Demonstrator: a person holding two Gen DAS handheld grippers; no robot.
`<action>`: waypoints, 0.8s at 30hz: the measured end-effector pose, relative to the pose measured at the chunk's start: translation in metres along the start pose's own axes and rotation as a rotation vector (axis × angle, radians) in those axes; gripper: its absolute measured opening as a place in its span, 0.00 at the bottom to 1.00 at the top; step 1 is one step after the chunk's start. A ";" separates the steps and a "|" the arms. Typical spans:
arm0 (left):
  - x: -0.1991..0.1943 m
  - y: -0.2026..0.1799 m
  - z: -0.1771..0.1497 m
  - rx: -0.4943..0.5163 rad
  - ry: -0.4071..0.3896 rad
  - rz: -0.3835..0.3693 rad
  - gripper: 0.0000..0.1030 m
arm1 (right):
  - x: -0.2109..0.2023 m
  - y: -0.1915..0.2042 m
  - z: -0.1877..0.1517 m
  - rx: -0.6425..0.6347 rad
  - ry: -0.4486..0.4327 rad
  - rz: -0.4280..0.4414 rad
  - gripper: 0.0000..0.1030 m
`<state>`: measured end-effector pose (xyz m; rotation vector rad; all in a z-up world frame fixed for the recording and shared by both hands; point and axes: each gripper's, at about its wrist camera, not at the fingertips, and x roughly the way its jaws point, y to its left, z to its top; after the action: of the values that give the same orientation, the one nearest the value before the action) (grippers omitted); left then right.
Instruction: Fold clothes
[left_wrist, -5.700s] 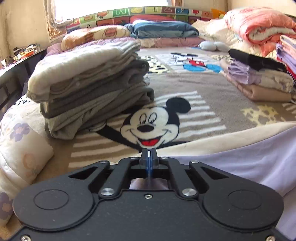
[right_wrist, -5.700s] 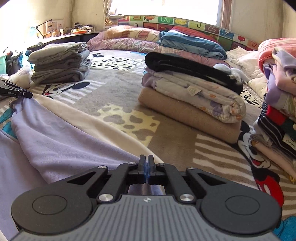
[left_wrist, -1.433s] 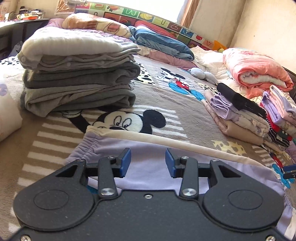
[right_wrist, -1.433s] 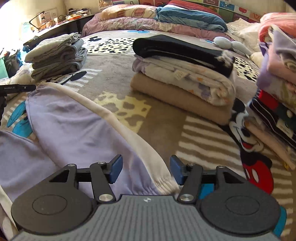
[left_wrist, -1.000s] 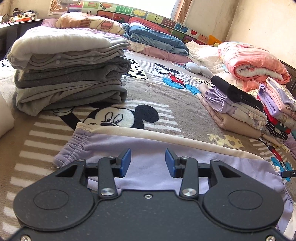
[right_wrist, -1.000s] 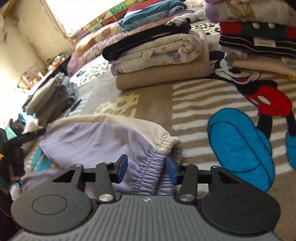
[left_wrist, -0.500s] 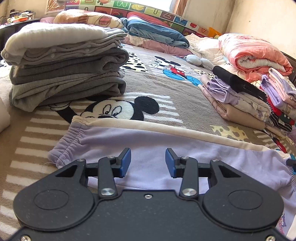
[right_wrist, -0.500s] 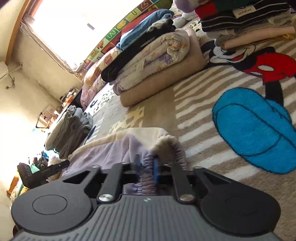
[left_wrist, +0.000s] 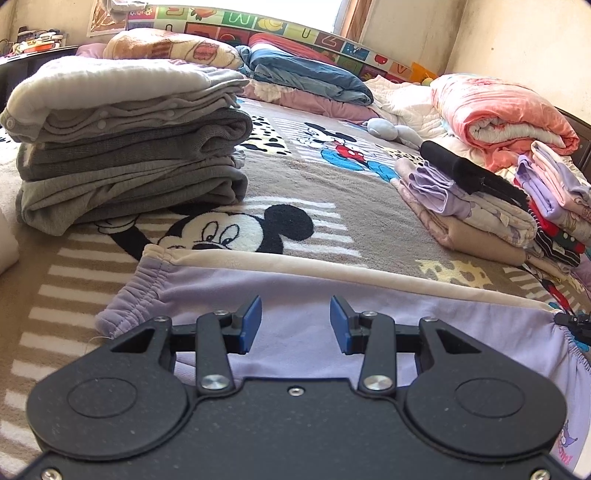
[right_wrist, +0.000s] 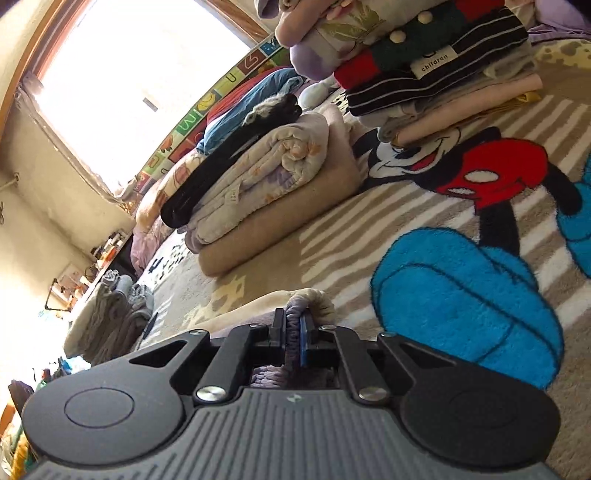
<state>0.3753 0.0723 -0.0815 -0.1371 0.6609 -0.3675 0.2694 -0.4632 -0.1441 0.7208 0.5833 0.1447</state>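
Right hand-held gripper (right_wrist: 293, 332) on crosswise trousers (left_wrist: 314, 295)

1. a brown fleece blanket with white stripes and cartoon mouse pictures (left_wrist: 332, 206) covers the bed.
2. a curved headboard panel of coloured letter and fruit tiles (left_wrist: 258, 26) runs along the far end.
3. a rolled blue quilt (left_wrist: 306, 75) lies just below that panel, on pink bedding.
4. a patterned orange-and-cream pillow (left_wrist: 166, 46) lies beside the blue quilt.
5. a bright window (right_wrist: 122, 74) fills the wall above the headboard.
6. a dark side shelf with small clutter (left_wrist: 33, 42) stands at the bed's left edge.
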 end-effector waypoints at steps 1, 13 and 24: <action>-0.002 -0.003 0.001 0.011 -0.002 -0.015 0.38 | 0.002 -0.002 -0.002 0.008 0.002 -0.004 0.08; 0.027 -0.060 0.008 0.214 0.076 0.005 0.38 | -0.003 -0.011 -0.009 0.048 -0.026 0.071 0.09; 0.081 -0.067 0.019 0.244 0.221 0.096 0.00 | -0.002 -0.016 -0.001 0.078 0.008 0.185 0.10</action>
<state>0.4264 -0.0204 -0.0969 0.1699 0.8318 -0.3708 0.2659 -0.4748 -0.1542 0.8503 0.5317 0.2977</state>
